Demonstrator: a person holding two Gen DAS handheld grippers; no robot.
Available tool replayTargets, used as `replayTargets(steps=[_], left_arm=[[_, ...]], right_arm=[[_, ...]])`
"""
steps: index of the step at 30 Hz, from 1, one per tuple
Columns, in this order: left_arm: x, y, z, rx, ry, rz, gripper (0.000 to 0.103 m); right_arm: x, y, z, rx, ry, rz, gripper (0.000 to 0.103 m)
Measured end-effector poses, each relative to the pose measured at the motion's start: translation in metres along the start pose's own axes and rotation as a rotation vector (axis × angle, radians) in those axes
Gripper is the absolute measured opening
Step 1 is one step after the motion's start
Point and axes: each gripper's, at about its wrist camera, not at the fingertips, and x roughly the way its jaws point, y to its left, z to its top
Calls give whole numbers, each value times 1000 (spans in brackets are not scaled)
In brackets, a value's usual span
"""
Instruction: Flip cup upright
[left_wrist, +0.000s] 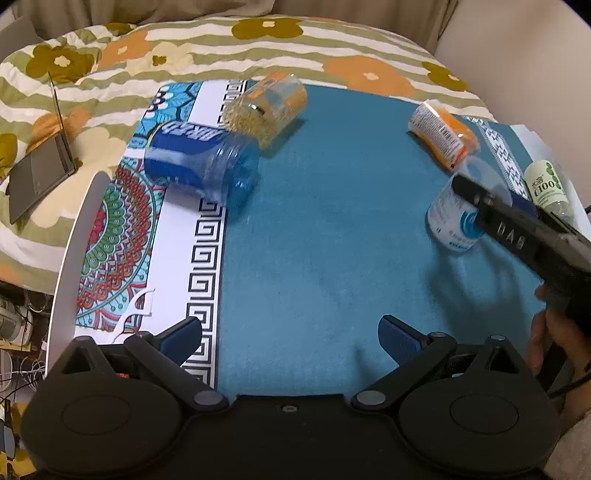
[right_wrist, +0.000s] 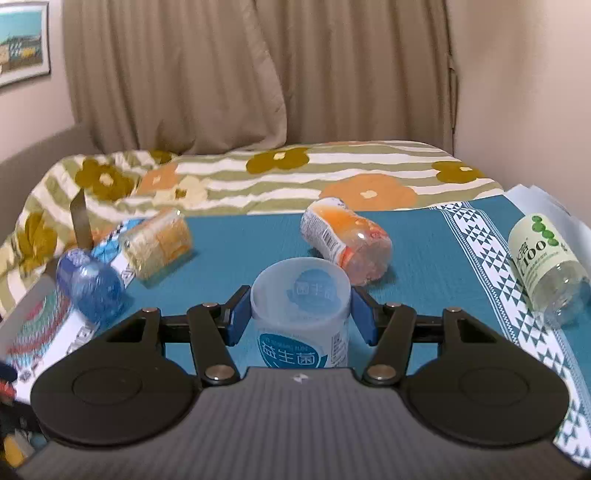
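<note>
A translucent white cup with a blue label (right_wrist: 301, 314) stands upright, open end up, between the blue pads of my right gripper (right_wrist: 300, 317), which is shut on it over the teal mat. In the left wrist view the same cup (left_wrist: 456, 218) sits at the right with the right gripper (left_wrist: 476, 199) around it. My left gripper (left_wrist: 290, 338) is open and empty, above the mat's near edge.
A blue cup (left_wrist: 201, 164), a yellow cup (left_wrist: 267, 107) and an orange cup (left_wrist: 443, 134) lie on their sides on the mat (left_wrist: 332, 221). A pale green bottle (right_wrist: 543, 258) lies at the right edge. A flowered bedspread (right_wrist: 332, 170) lies behind, a laptop (left_wrist: 40, 166) at far left.
</note>
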Motion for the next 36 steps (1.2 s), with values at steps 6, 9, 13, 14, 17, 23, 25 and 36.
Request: replayTargets(steps=[6, 9, 13, 14, 17, 23, 25, 36], left_arm=[[-4, -6, 3, -7, -13, -5, 103], [-5, -7, 2, -20, -17, -6, 103], [-11, -12, 2, -29, -28, -1, 103], [-12, -13, 3, -29, -33, 2, 103], [-21, -19, 5, -28, -54, 8, 103], [-47, -37, 11, -12, -128, 15, 103], [-57, -44, 12, -1, -160, 18, 103], [-90, -76, 7, 72, -313, 87, 103]], right_arm=[[-3, -1, -1, -27, 31, 16, 73], [-2, 0, 3, -41, 55, 23, 76], [-2, -4, 9, -7, 100, 33, 103], [-4, -6, 11, 1, 104, 36, 103], [-10, -11, 21, -6, 152, 32, 103], [-45, -24, 47, -9, 244, 33, 103], [-59, -30, 54, -11, 273, 12, 103], [-111, -66, 67, 6, 410, -81, 103]])
